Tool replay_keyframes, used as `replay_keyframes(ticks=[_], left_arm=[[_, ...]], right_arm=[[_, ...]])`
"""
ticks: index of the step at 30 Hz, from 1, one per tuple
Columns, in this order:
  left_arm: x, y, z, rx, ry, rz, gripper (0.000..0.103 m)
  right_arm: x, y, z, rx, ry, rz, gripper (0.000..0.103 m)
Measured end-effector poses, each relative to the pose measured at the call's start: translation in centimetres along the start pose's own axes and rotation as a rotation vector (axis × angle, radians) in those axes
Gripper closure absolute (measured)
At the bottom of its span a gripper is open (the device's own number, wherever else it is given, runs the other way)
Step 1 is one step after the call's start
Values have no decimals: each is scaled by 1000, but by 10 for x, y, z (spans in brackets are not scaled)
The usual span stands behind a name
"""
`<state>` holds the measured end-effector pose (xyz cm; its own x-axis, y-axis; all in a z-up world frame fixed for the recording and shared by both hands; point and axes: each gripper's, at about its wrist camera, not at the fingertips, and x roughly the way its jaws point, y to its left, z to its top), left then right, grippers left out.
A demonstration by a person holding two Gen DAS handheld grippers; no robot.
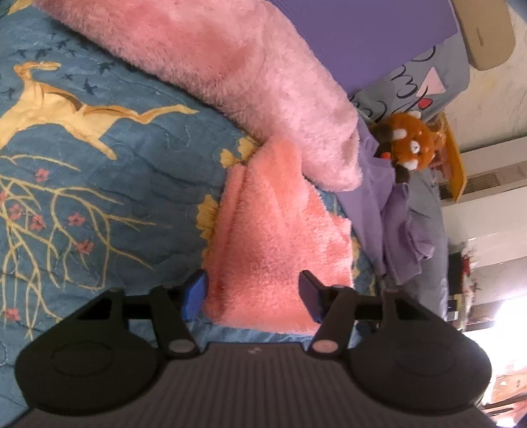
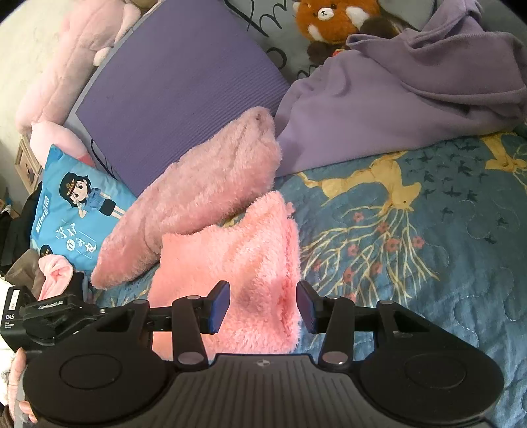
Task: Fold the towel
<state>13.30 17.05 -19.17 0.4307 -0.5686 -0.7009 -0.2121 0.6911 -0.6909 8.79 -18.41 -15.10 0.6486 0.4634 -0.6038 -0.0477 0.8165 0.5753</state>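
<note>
A: What is the biggest thing here?

B: The blue quilt (image 2: 411, 250) with yellow deer and branches. It covers the bed, and everything else lies on it.

A: And on top of it?

B: A purple mat (image 2: 178, 95) at the far side, a lilac garment (image 2: 395, 92) crumpled beside it, and a long pale pink plush cushion (image 2: 197, 197) which lies slanted. Behind them sits a red panda toy (image 2: 332, 19). At the left edge of the right wrist view there is a blue pillow (image 2: 72, 210) with a cartoon girl.

A: Where is the towel?

B: The pink towel (image 2: 237, 263) lies bunched on the quilt, and its far end touches the plush cushion. It is not flat; it stands up in soft folds.

A: How does it lie relative to the left gripper?

B: The near end of the towel is between the blue pads of the left gripper (image 1: 253, 298). The jaws are about half open. The left pad is just beside the towel's edge, the right pad is in front of the fabric. I see no squeezing.

A: And the right gripper?

B: The right gripper (image 2: 263, 306) is also partly open. The towel's near edge shows in the gap between its pads, but I cannot tell if they touch it. A hand (image 2: 16, 388) shows at the lower left corner.
</note>
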Motion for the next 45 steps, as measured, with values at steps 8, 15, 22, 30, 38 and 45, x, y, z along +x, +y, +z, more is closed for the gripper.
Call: replay_keyframes(ticks=[8, 15, 22, 30, 38, 45], left_arm=[[-3, 4, -5, 0, -16, -12, 80], [-2, 3, -8, -13, -27, -17, 96], [-23, -3, -21, -1, -65, -53, 96], [-14, 29, -44, -95, -19, 2, 96], [-58, 8, -34, 56, -152, 54, 81], [-27, -70, -2, 420, -42, -33, 49]], right_arm=[[3, 0, 0, -10, -6, -2, 60], [9, 1, -3, -30, 18, 7, 97], [-8, 4, -3, -38, -22, 52, 99], [-2, -5, -18, -37, 65, -12, 97], [-33, 20, -11, -212, -129, -100, 62], [26, 73, 2, -626, -16, -2, 65]])
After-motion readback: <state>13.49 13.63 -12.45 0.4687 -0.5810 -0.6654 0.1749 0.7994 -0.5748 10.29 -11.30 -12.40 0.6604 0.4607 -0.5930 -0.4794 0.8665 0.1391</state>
